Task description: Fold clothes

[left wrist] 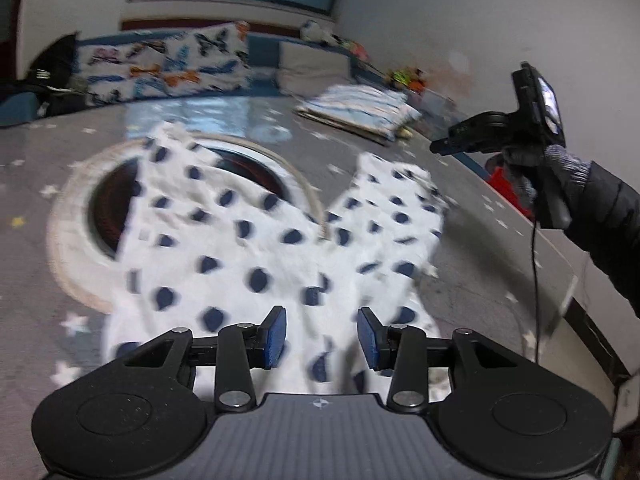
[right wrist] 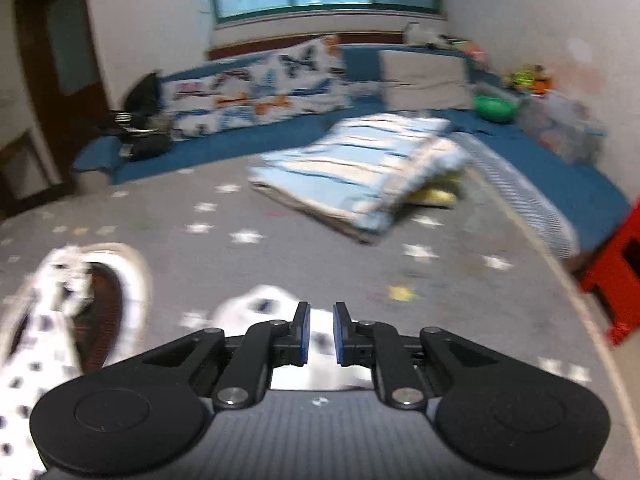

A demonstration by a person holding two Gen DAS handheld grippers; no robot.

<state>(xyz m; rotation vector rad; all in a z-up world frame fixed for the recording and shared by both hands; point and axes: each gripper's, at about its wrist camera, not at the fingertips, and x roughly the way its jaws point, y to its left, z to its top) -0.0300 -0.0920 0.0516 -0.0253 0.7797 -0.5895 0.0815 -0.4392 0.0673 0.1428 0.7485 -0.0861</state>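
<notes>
On the grey star-print mat (left wrist: 472, 280) lies the garment: white pants with navy dots (left wrist: 248, 248), two legs splayed away from me, the left leg draped over a round cream-rimmed basket (left wrist: 76, 216) with a dark red inside. Left gripper (left wrist: 322, 338) sits low over the waist end, blue pads (left wrist: 276, 338) well apart, jaws open, fabric showing between them but not pinched. Left view is motion-blurred, so fabric edges are soft.

My right hand (left wrist: 532, 168), in a grey knit glove and dark puffer sleeve, holds the other tool up at the right edge of the left view, clear of the mat, cable hanging down from it. Right gripper (right wrist: 321, 334) in its own camera: pads close together, a narrow gap between them with white fabric behind it. Can't tell whether any cloth is pinched; blur is too heavy. Pants (right wrist: 36, 340) and basket (right wrist: 136, 280) show at lower left there.

Further back: a folded blue-striped quilt (right wrist: 360, 172) on the mat, a butterfly-print pillow (right wrist: 256, 88) against the blue edge cushion, a red stool (right wrist: 616, 272) at far right.
</notes>
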